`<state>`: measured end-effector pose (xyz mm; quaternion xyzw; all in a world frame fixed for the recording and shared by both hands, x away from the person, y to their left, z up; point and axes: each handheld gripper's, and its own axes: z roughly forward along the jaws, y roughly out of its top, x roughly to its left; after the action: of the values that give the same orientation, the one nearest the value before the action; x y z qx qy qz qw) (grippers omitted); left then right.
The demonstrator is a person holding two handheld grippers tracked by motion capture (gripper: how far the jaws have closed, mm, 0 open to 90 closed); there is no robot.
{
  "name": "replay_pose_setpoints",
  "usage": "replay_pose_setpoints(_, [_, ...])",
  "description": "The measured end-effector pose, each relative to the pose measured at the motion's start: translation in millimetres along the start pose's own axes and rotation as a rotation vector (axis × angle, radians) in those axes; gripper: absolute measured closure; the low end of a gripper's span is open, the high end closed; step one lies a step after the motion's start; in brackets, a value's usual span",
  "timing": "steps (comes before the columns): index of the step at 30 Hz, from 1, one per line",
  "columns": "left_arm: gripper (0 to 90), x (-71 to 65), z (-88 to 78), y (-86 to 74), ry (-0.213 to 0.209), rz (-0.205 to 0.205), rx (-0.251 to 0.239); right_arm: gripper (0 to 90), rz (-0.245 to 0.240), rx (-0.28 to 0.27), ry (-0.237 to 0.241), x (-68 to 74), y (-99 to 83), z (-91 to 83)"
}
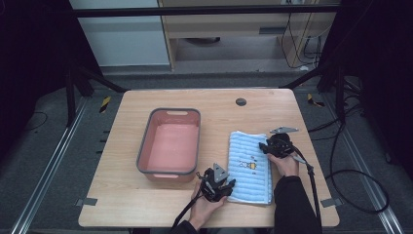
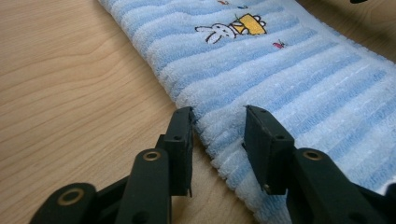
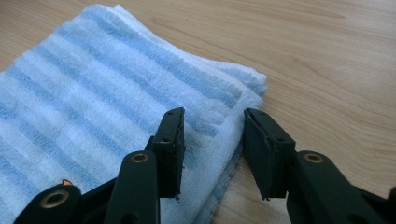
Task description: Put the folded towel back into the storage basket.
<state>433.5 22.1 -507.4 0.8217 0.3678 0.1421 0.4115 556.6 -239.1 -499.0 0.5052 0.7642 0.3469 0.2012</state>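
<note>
A folded blue-and-white striped towel [image 1: 250, 165] with a small rabbit picture lies on the wooden table [image 1: 122, 200], right of centre. My left gripper [image 1: 230, 185] is at the towel's near left edge. In the left gripper view the towel [image 2: 289, 70] has its edge between the jaws of that gripper [image 2: 219, 119], which stand apart and do not pinch it. My right gripper [image 1: 266, 146] is at the towel's right edge, further back. In the right gripper view the towel [image 3: 93, 88] has its folded edge between the parted jaws of that gripper [image 3: 212, 119].
A pink basin [image 1: 145, 146] with a grey rim stands left of the towel, with nothing inside it. A dark round grommet [image 1: 240, 102] sits near the table's far edge. Black cables trail off to the right of the table.
</note>
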Motion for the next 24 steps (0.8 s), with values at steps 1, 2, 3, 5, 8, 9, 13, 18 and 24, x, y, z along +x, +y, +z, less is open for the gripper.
replay_pose_setpoints(1, [65.3, -0.5, 0.3, 0.0, -0.002, -0.009, 0.001, 62.5, 0.01, 0.003, 0.011, 0.4, -0.2, 0.2])
replay_pose_setpoints(2, [66.0, -0.6, 0.4, 0.1, -0.003, -0.012, 0.002, 63.8, 0.007, 0.003, 0.011, 0.3, -0.4, 0.6])
replay_pose_setpoints(3, [66.6, -0.7, 0.5, 0.1, -0.004, -0.014, 0.002, 65.5, 0.009, 0.005, 0.015, 0.8, -0.4, 0.4])
replay_pose_setpoints(5, [68.7, -1.0, 0.8, 0.2, -0.008, -0.017, 0.003, 69.8, 0.012, 0.003, 0.028, 1.2, -0.6, 0.7])
replay_pose_setpoints(8, [72.1, -1.8, 1.0, 0.4, -0.007, -0.014, 0.003, 74.3, 0.024, 0.001, 0.044, 0.7, -1.2, 1.0])
replay_pose_setpoints(9, [73.1, -2.1, 1.1, 0.5, -0.008, -0.014, 0.002, 75.8, 0.033, 0.002, 0.048, 1.2, -1.3, 0.9])
replay_pose_setpoints(13, [78.3, -3.5, 1.0, 1.1, -0.007, -0.007, 0.004, 80.1, 0.022, 0.002, 0.049, 2.3, -0.8, 0.6])
replay_pose_setpoints(18, [83.2, -2.6, 0.8, 2.2, -0.012, -0.018, 0.007, 82.1, 0.032, 0.001, 0.054, 2.4, -0.3, -0.4])
replay_pose_setpoints(24, [85.3, -1.4, -1.5, 2.3, -0.02, -0.034, -0.009, 82.8, 0.031, -0.009, 0.051, 3.7, 2.0, -6.6])
